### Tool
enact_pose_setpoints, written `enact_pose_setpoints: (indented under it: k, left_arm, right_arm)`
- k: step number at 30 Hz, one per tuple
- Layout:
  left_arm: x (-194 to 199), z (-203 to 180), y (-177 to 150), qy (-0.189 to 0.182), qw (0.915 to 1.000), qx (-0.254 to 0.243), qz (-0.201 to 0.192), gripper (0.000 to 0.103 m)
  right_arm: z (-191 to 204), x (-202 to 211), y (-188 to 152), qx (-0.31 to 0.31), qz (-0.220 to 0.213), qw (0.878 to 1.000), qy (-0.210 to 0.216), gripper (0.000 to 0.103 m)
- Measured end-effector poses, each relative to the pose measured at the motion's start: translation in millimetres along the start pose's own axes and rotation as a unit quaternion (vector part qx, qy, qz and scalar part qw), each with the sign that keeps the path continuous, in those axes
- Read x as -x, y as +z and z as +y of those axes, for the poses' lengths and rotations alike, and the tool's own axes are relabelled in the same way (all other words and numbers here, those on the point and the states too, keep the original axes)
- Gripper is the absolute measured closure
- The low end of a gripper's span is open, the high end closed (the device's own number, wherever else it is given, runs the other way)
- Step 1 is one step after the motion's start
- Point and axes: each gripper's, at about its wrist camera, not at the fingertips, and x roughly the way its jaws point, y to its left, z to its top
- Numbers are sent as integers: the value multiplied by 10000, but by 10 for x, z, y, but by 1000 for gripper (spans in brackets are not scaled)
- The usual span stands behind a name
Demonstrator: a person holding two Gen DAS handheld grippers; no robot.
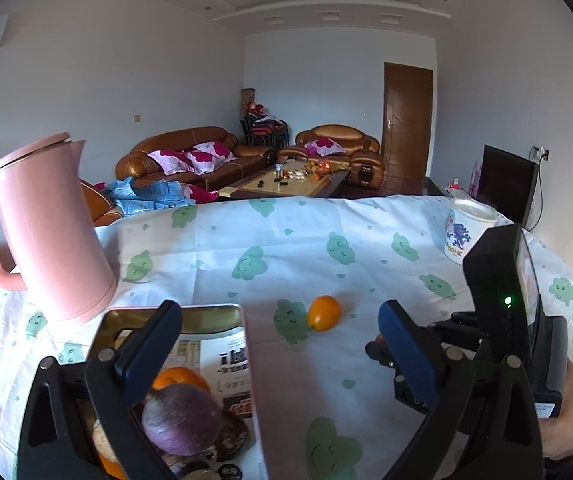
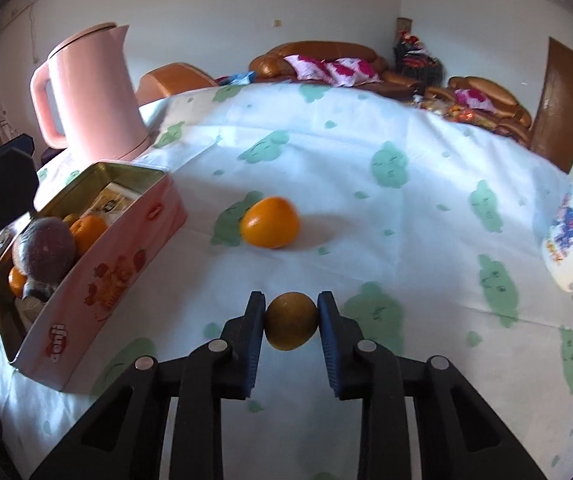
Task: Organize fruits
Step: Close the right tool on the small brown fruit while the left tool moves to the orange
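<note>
We note right tongs (image 2: pixel 291 326) clamped on a small dull fruit (image 2: pixel 291 327); left tongs (image 1: pixel 280 340) wide, empty. Orange (image 2: pixel 270 222) centre, tin (image 2: pixel 98 280) lower left, kettle (image 2: pixel 94 92) upper left.

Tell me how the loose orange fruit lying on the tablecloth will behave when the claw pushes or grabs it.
The orange fruit looks rounded and lies free on the tablecloth, so a nudge would probably roll it. Its skin appears smooth and glossy, so it may slip unless squeezed across its middle. It seems small and firm, likely light, like the darker fruit pinched in the right claw.
</note>
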Motion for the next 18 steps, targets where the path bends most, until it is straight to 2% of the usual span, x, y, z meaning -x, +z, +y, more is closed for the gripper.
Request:
enact_pose_setpoints:
  k: [5, 8, 13, 17, 18]
  left_arm:
    - [-334, -238, 43, -94, 9993, -129, 348, 4]
    - [-576, -377, 43, -158, 9979, -193, 602, 10]
    - [-939, -516, 25, -252, 9933, -134, 1117, 27]
    - [-1167, -578, -8, -134, 9908, -100, 1340, 33]
    - [-1232, -575, -21, -156, 9897, -38, 1422, 39]
  right_arm:
    - [-382, 72, -7, -296, -131, 9977, -599, 75]
    - [-631, 117, -31, -664, -169, 9959, -585, 75]
    - [-848, 131, -48, -1012, -160, 9934, -519, 74]
    - [-807, 154, -45, -923, -213, 9942, -511, 74]
    - [-792, 149, -41, -891, -209, 9944, -520, 74]
